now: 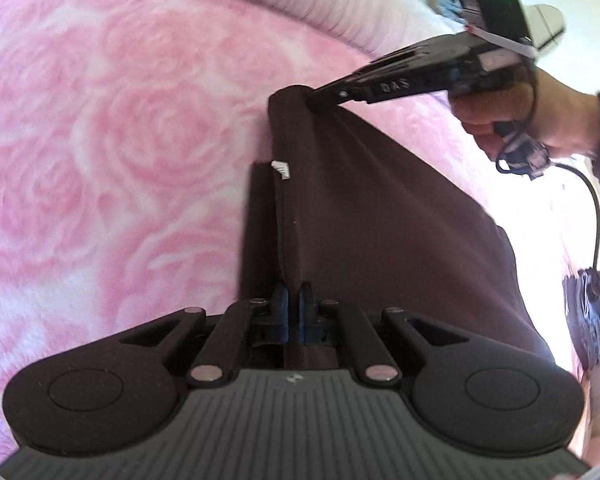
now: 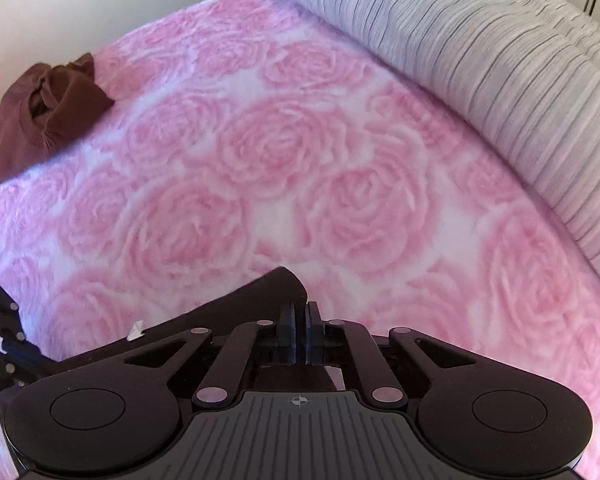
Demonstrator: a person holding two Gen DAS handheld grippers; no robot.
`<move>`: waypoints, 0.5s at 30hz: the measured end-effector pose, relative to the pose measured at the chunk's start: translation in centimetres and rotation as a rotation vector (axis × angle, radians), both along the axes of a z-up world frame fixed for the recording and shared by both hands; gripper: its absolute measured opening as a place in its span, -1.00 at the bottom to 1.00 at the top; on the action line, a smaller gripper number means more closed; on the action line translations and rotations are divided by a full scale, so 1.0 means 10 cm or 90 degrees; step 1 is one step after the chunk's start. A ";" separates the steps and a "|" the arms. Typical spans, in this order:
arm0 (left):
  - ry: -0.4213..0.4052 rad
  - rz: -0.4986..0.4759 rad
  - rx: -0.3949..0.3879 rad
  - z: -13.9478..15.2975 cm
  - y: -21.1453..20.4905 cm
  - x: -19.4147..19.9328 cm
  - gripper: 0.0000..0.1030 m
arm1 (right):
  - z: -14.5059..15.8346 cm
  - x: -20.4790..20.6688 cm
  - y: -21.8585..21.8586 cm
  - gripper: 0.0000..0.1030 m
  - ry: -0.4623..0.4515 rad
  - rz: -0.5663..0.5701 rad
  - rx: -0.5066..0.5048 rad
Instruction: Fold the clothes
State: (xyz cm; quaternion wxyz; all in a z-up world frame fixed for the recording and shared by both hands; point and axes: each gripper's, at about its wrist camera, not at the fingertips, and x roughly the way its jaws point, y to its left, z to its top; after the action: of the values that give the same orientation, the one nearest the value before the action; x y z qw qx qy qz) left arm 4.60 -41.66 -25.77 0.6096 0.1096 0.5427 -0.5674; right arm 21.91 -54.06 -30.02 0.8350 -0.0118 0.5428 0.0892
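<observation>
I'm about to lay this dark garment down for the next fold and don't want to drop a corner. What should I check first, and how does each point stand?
1. Left gripper shut on the dark brown garment: ok, cloth sits between its fingers.
2. Right gripper shut on the garment's other corner: ok, the left wrist view shows its tips on the cloth.
3. Edge between the grippers taut: ok, it runs straight.
4. White tag showing along the held edge: ok.
5. Pink rose blanket bare ahead: ok; the other brown garment lies bunched, far off to the side.
6. Hanging lower hem even: cannot tell, it is out of view.
</observation>
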 end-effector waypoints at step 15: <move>-0.011 -0.015 0.012 0.07 0.17 -0.03 -0.82 | 0.29 -0.78 -0.05 -0.40 -0.104 -0.201 -0.015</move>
State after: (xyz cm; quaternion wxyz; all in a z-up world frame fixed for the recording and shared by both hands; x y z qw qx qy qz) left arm 4.33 -39.93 -25.04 0.6066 0.1268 0.5411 -0.5685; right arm 14.10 -54.54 -27.16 0.8796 0.0565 0.4696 -0.0508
